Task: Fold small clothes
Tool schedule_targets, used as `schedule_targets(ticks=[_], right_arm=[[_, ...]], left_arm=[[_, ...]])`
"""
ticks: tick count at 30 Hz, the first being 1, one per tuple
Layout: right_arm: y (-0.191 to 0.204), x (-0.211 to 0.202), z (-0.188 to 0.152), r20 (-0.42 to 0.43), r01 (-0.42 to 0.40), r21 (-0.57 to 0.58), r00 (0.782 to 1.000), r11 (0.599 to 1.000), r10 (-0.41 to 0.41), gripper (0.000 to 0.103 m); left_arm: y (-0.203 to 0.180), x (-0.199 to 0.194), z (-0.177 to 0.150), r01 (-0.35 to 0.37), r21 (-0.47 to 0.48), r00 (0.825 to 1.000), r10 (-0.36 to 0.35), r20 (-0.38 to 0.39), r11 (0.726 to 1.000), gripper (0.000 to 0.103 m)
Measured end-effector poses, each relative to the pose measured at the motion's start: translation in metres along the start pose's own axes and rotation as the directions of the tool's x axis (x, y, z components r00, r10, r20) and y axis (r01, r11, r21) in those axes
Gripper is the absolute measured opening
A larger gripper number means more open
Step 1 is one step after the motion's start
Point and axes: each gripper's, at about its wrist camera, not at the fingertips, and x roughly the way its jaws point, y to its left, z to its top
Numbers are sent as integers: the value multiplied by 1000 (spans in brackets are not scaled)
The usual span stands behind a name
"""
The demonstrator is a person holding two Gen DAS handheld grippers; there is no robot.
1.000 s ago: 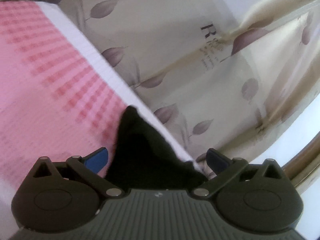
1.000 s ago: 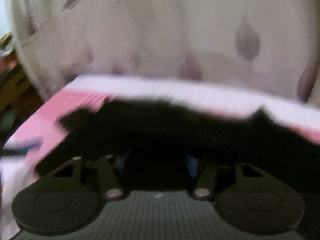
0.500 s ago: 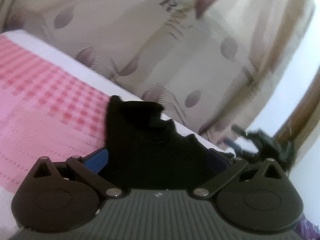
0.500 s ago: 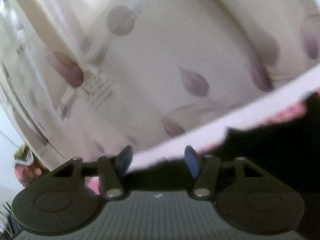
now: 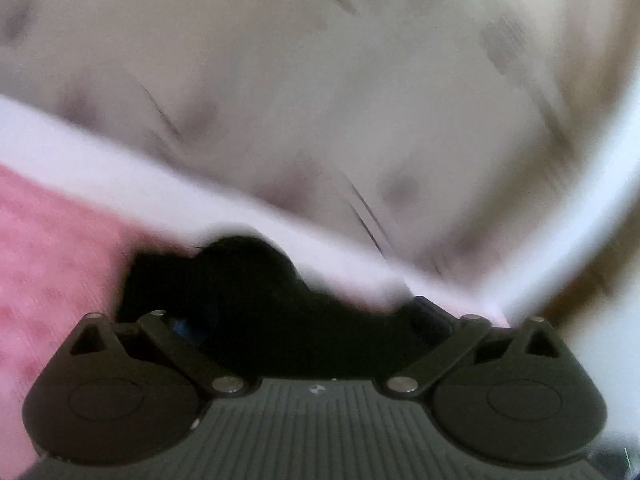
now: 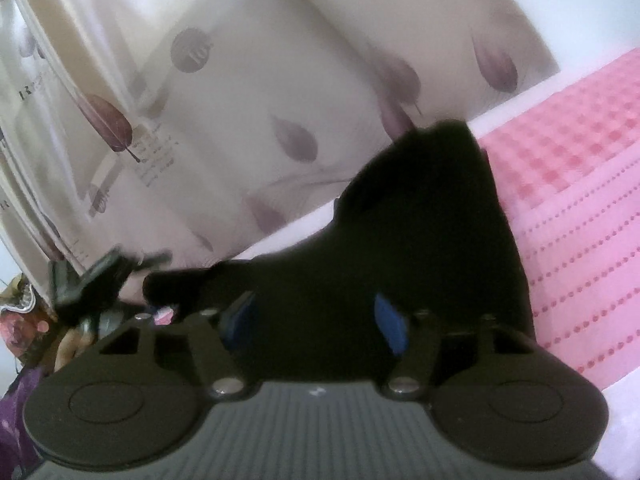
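Two wrist views of a fold in progress on a small black garment (image 6: 432,248). The garment lies on a pink checked cloth (image 6: 580,168) with a pale border, close to the edge that meets a leaf-printed curtain (image 6: 248,92).

Right wrist view: my right gripper (image 6: 316,320) sits low over the garment. Its blue-padded fingers (image 6: 390,324) stand apart and the jaws are opening; black fabric fills the space between them, but the pads do not press on it. A peak of the garment rises ahead of the fingers, toward the curtain. At far left, the other handheld gripper appears as a dark, blurred shape beside a narrow tongue of the same fabric.

Left wrist view: heavily motion-blurred. My left gripper (image 5: 304,320) shows its fingers spread wide, with dark fabric lying between and ahead of them. Whether either pad touches the cloth I cannot tell, but the jaws are plainly not clamped together.

Step in hand, as I judge it: release after carrying an edge over, with both grippers letting go of the folded part.

Next move, as I judge it: lift both grippers clear without dragging the fabric, check that the fold lies flat, then take a fresh edge for the next fold.
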Motion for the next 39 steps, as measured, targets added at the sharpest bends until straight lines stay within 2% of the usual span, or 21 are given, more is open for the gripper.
schedule_targets(ticks=[1, 3, 5, 6, 9, 12, 15, 17, 18, 19, 21, 24, 28, 30, 32, 34, 35, 37, 39], right_arm=[[1, 2, -1, -7, 2, -1, 1000, 1000, -2, 66], [3, 0, -1, 0, -12, -8, 1000, 1000, 12, 68], [0, -4, -1, 12, -30, 0, 999, 1000, 30, 69], [0, -6, 0, 21, -36, 8, 999, 999, 36, 69], [-1, -17, 3, 58, -47, 31, 997, 998, 45, 70], [-1, -24, 17, 96, -28, 23, 995, 999, 25, 71], [-7, -16, 35, 101, 14, 6, 995, 1000, -15, 71], [-24, -1, 44, 66, 83, 48, 994, 995, -86, 71], [-38, 11, 46, -6, 111, 99, 994, 989, -111, 70], [-48, 17, 47, -36, 96, 137, 995, 986, -92, 70], [-48, 10, 55, -6, 86, 167, 996, 982, -86, 71], [-33, 1, 70, 69, 72, 95, 995, 993, -79, 71], [-19, 42, 92, -60, 76, -37, 995, 996, -78, 70], [-19, 70, 98, -102, 133, -88, 985, 987, -141, 70], [-34, 91, 108, -92, 171, -26, 981, 985, -173, 68], [-60, 103, 115, -90, 193, 145, 979, 970, -181, 69], [-71, 99, 114, -56, 150, 238, 988, 960, -141, 70], [-79, 79, 106, 61, 7, 359, 998, 933, -31, 71], [-79, 49, 91, 164, -128, 405, 984, 905, 65, 71]], left_arm=[[9, -3, 8, -59, -69, 994, 65, 84, 996, 99], [30, -14, 15, -128, -215, 972, 166, 166, 968, 101], [48, -29, 9, -107, -311, 968, 171, 186, 944, 101], [54, -36, 3, -111, -329, 970, 174, 168, 938, 101], [62, -55, -19, -123, -296, 980, 162, 112, 947, 101], [59, -76, -48, -154, -188, 983, 170, 71, 970, 101], [53, -87, -75, -175, -99, 983, 180, 42, 980, 101], [48, -94, -90, -182, -48, 983, 183, 22, 982, 100], [44, -97, -97, -190, -15, 981, 190, 34, 982, 100], [39, -102, -103, -196, 13, 980, 196, 42, 980, 100], [35, -108, -113, -181, 43, 983, 180, 40, 982, 101], [38, -117, -125, -146, 34, 986, 142, 85, 989, 101], [53, -122, -128, -81, -69, 985, 90, 146, 994, 102], [60, -124, -128, -69, -109, 981, 88, 172, 992, 103], [59, -126, -126, -72, -117, 979, 93, 184, 990, 103], [56, -125, -127, -85, -100, 979, 102, 178, 991, 103], [56, -125, -127, -86, -97, 979, 103, 176, 991, 103], [58, -125, -127, -79, -103, 979, 97, 177, 991, 103], [59, -125, -126, -74, -105, 980, 92, 176, 992, 103]])
